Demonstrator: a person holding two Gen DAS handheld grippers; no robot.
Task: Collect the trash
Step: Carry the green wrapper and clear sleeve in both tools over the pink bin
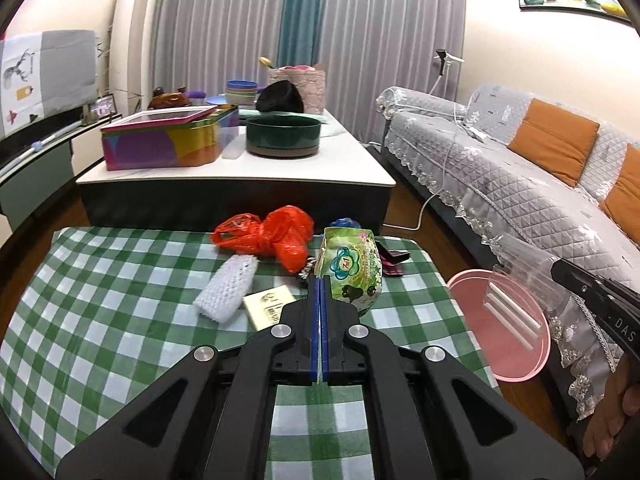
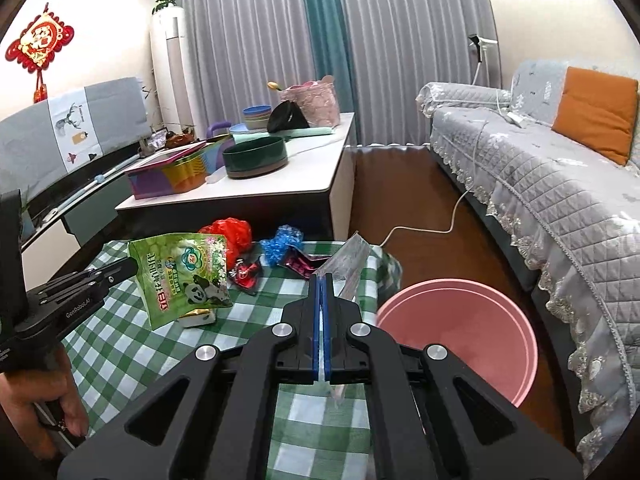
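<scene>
Two wrist fisheyes close above the checked table, facing curtains; shared pink bin

left hand-held gripper clamped, right hand-held gripper clamped

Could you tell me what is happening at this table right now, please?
A person is clearing trash from a green checked table with two handheld grippers. The left gripper is shut on a green snack bag; the right gripper is shut on a clear plastic wrapper. A pink bin stands beside the table. More litter remains.
</scene>
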